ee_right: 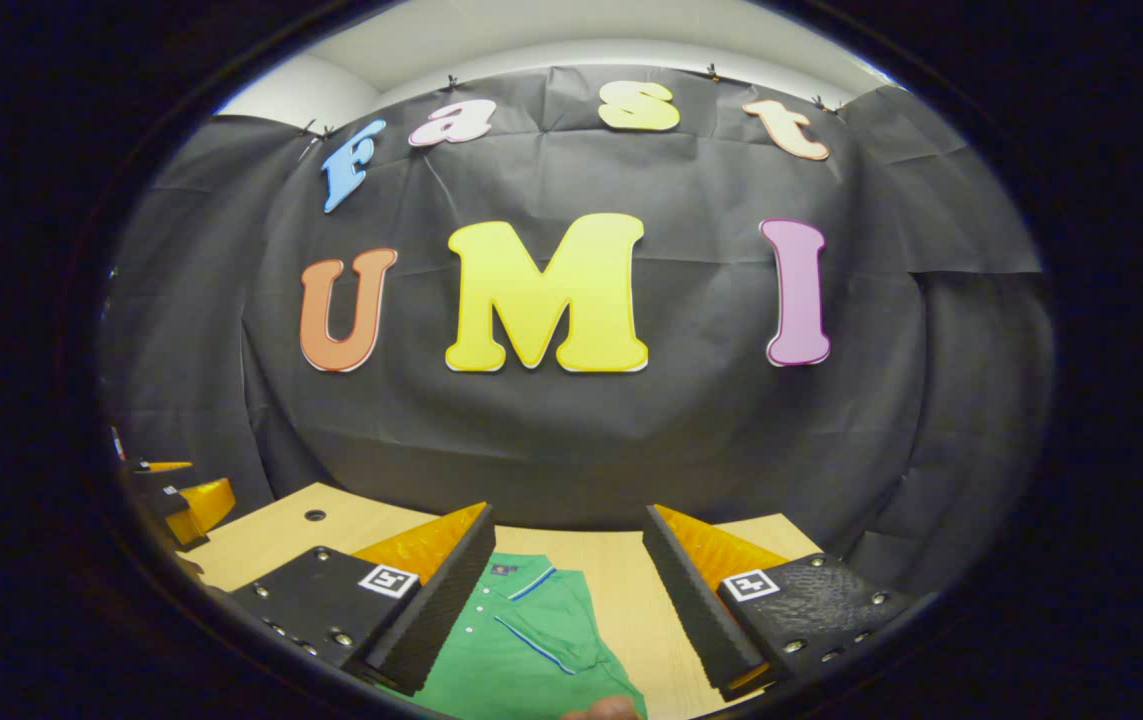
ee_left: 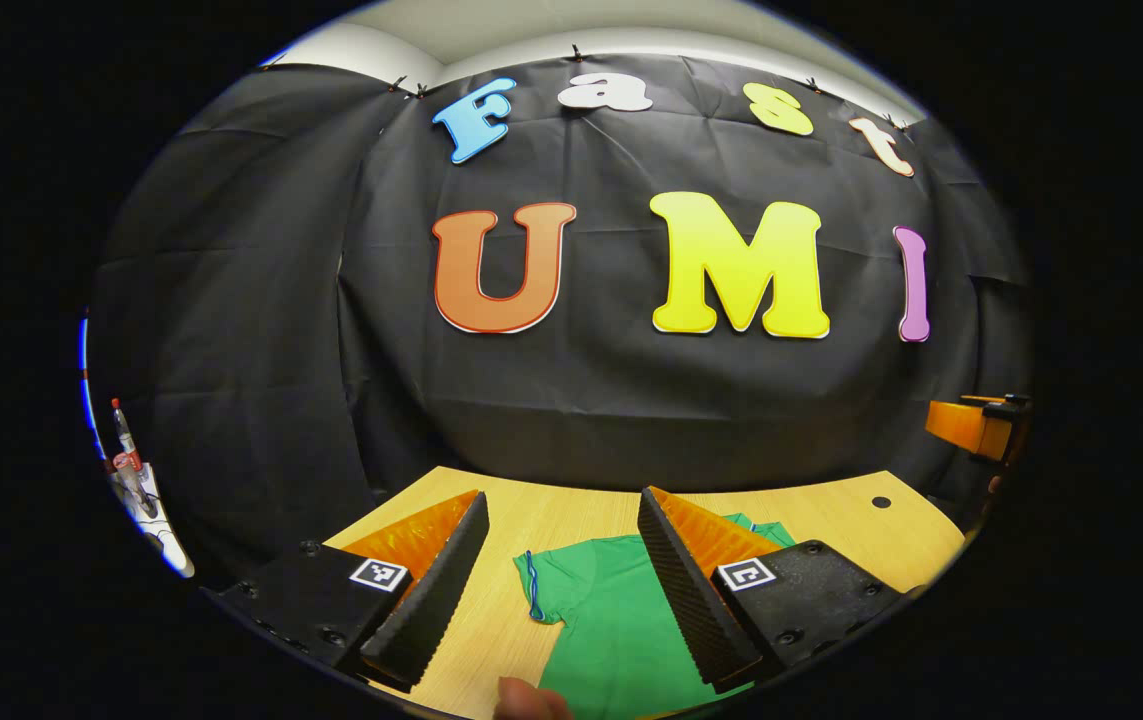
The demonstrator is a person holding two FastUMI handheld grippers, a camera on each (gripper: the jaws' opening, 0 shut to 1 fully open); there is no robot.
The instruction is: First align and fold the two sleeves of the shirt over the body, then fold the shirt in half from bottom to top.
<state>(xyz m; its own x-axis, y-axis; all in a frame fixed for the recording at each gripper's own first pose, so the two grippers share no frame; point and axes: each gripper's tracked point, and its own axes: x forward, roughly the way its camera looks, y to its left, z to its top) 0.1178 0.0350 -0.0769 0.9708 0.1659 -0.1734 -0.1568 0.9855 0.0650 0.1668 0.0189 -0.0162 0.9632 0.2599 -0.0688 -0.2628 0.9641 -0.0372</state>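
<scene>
Both grippers are up above the table (ee_left: 831, 510), aimed at the booth wall, nothing grasped. Left gripper (ee_left: 563, 590): jaws spread wide, empty. Right gripper (ee_right: 571, 600): same, wide and empty.

The green shirt (ee_left: 611, 620) lies flat on the wooden table below and between the fingers. In the left gripper view one short sleeve (ee_left: 546, 580) with a blue-trimmed cuff sticks out toward the left, spread on the wood. In the right gripper view the collar (ee_right: 521, 580) and button placket show, plus the other sleeve (ee_right: 571, 625), blue-edged, out toward the right. The sleeves look unfolded, so step one hasn't started, judging by the layout.

To do it well: lower each gripper to its own side's sleeve, pinch near the cuff edge rather than mid-fabric, and grab only the sleeve layer. Lift low, carry inward over the chest, and lay it down flat so the two cuffs sit level. Don't drag the body cloth.

A fingertip (ee_left: 531, 700) shows at the near edge. The other gripper (ee_right: 171, 500) sits at the far left of the right gripper view.
</scene>
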